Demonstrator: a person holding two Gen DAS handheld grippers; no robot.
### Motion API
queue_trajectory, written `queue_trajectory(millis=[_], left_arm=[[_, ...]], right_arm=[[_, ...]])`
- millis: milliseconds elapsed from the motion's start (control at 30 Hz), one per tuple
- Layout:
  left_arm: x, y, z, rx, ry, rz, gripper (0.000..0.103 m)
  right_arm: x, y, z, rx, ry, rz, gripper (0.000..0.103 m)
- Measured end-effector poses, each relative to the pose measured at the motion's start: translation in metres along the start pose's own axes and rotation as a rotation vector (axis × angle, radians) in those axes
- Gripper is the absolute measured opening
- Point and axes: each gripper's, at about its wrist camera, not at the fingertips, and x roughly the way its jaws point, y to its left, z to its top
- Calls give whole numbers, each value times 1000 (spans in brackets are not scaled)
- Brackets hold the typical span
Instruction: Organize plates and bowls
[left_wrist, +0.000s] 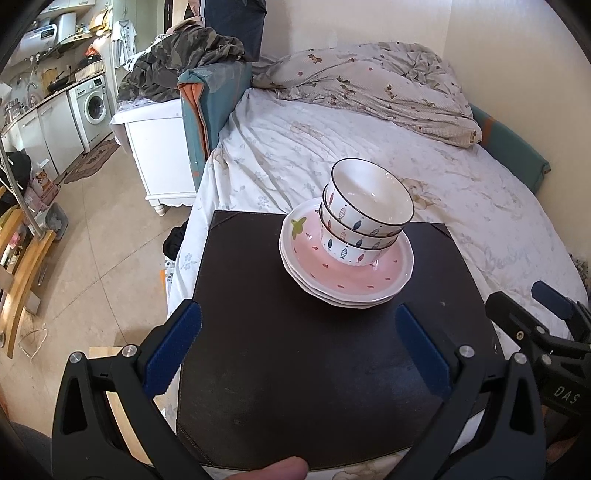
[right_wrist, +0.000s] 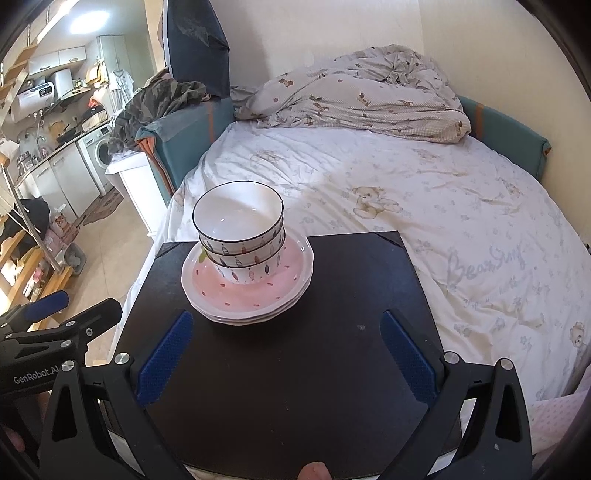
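My left gripper (left_wrist: 299, 345) and right gripper (right_wrist: 286, 352) gape wide, empty, near the nested bowls (left_wrist: 364, 218) on stacked plates (left_wrist: 369, 277).

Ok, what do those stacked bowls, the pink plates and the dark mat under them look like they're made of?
Bowls: likely glazed ceramic, with glossy white highlights inside and printed fish motifs.
Pink plates: also glazed ceramic by the look, with a shiny surface and thick scalloped rims.
Dark mat: probably faux leather, matte with stitched corner pieces.
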Motion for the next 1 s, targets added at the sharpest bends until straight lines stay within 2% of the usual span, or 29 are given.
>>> queue_trajectory(millis=[1000], left_arm=[[-1,4,0,-22,8,-1,103]], right_arm=[[-3,-4,-1,6,-3,-9,103]])
